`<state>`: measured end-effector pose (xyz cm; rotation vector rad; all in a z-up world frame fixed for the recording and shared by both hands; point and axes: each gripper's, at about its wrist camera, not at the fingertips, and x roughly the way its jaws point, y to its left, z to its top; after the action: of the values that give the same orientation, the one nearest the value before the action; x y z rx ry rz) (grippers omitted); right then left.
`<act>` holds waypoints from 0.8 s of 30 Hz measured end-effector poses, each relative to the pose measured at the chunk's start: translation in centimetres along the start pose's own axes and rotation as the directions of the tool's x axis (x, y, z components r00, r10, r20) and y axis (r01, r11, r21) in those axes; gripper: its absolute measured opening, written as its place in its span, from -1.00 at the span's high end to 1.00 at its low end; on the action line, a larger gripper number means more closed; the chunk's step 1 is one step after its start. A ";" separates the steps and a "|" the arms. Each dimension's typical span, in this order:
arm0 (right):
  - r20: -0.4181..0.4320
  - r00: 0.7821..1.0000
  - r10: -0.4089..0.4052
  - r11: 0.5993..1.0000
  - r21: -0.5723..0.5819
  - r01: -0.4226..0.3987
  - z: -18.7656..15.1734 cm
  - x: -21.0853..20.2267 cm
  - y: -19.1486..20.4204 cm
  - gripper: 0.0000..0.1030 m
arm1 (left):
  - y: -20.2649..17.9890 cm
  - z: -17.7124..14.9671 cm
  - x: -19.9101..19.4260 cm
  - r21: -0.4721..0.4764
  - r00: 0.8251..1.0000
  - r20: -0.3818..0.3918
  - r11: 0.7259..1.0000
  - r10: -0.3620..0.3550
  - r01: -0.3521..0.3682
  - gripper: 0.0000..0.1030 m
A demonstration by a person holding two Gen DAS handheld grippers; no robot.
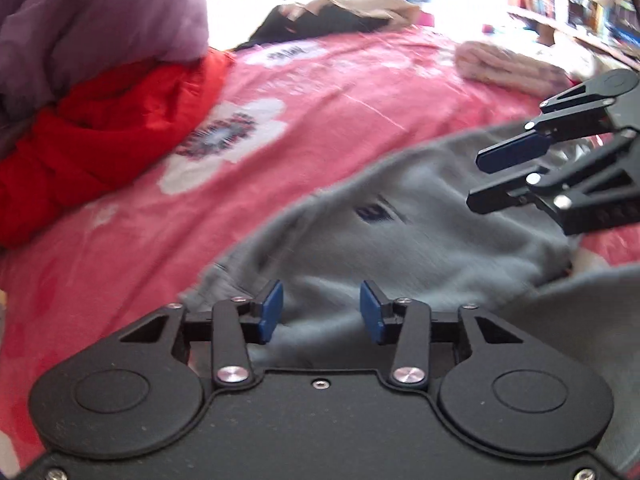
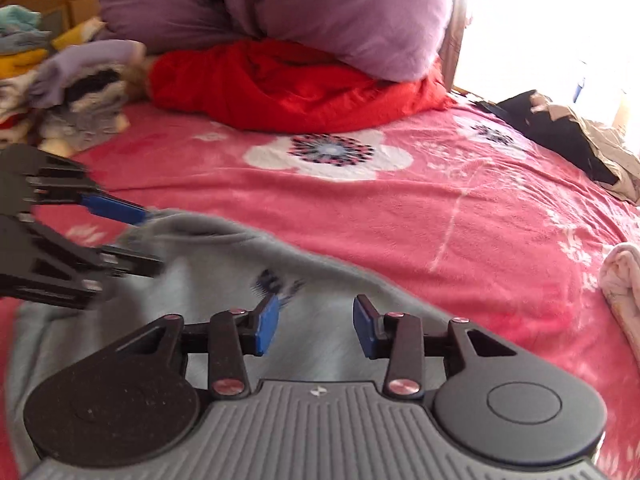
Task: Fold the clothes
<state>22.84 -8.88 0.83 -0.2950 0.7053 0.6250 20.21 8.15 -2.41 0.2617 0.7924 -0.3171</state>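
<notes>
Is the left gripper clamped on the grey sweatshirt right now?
No. In the left wrist view the left gripper is open, with grey sweatshirt fabric showing in the wide gap between its blue pads.

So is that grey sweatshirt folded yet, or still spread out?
Mostly spread out: the grey sweatshirt lies rumpled on the pink floral blanket, logo up. Both grippers are open above it.

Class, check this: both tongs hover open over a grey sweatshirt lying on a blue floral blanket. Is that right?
Not quite: the blanket is pink with white flowers, not blue, as the right wrist view shows. The rest holds: the left tongs and right tongs are open over the grey sweatshirt.
</notes>
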 end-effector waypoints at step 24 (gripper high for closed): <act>-0.002 0.999 -0.042 0.999 -0.027 0.042 -14.1 -8.1 13.0 0.41 | -5.3 -7.9 -7.5 -0.136 0.997 -0.009 0.988 0.073 -0.074 0.22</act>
<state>2.73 -8.68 -4.54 -0.3351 0.6918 0.5942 8.15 7.31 -2.84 0.1632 0.8023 -0.1921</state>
